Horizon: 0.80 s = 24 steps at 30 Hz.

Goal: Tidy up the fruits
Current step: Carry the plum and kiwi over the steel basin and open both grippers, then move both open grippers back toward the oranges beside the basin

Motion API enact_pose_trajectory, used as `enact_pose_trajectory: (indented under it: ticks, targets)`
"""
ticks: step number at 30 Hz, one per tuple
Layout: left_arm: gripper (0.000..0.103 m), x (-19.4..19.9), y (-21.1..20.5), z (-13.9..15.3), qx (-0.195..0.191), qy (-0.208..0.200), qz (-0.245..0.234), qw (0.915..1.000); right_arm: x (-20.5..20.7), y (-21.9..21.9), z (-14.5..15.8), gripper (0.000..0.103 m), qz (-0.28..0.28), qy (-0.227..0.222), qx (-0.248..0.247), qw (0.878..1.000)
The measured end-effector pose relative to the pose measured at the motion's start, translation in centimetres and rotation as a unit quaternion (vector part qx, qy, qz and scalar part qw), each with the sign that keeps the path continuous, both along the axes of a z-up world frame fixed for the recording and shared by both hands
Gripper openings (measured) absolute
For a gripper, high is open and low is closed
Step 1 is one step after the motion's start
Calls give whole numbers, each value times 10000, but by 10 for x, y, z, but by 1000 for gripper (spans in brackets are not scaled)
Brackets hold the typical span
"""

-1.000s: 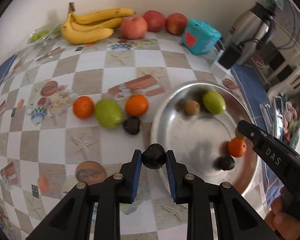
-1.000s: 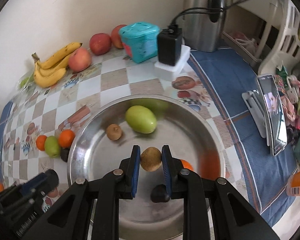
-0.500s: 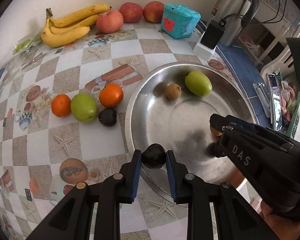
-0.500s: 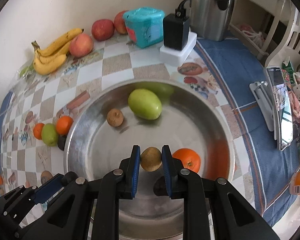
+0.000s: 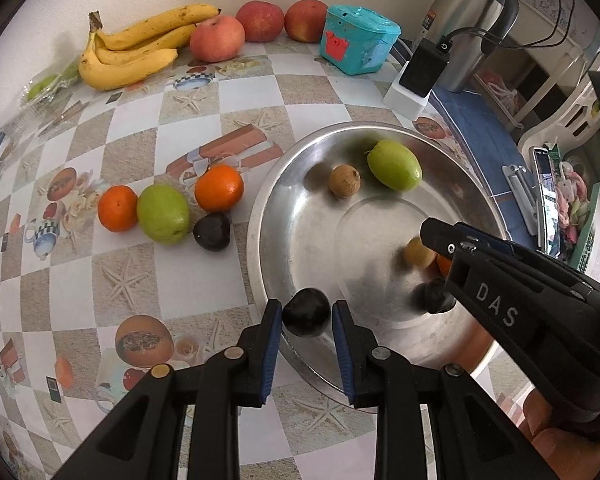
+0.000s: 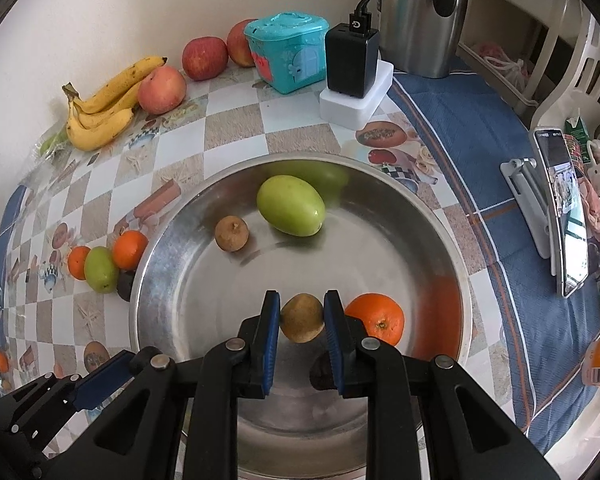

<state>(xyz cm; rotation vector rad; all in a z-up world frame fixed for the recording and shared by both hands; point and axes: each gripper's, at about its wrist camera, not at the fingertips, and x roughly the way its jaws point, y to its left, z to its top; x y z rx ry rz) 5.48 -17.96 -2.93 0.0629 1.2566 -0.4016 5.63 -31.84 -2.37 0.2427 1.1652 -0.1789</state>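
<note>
Steel fills the middle of both my views: the wide metal basin point(image 6: 452, 248) sits on the checked tablecloth point(image 5: 100, 272), and both my tongs hang over it, pointing steeply down. My left gripper point(image 5: 306, 316) is closed on a dark round fruit point(image 5: 306, 312), which sits right between the blue pads and hangs just over the basin's near rim. My right gripper point(image 6: 302, 318) is clamped on a small brown fruit point(image 6: 302, 318), held over the basin floor.

Beside the right tongs' tips an orange point(image 6: 376, 318) lies in the basin, and another dark fruit point(image 6: 322, 372) shows partly behind the right-hand finger, lower down. Farther back in the basin lie a green fruit point(image 6: 291, 205) and a second small brown fruit point(image 6: 231, 233), near each other but apart.

Outside the basin, just left of its rim, a loose cluster waits on the cloth: two oranges point(image 5: 219, 187), a green fruit point(image 5: 163, 213) between them, and a dark fruit point(image 5: 212, 231). Bananas point(image 5: 128, 56) and red apples point(image 5: 217, 38) line the back wall.
</note>
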Motion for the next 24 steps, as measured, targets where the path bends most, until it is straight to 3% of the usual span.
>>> enact_pose_trajectory:
  ticks: [10,13,24]
  targets:
    - [31,7,12,2,-83,54,249,9996,0,-3,5,27,-38,-100,12,9999]
    - [37,11,20,1,-35,89,442,9990,0,-3,5,27,-25,-90,10,10000]
    - [37,29,62,-4,68,199,1209,9924,2,3,3,27,69,-34,-22,10000]
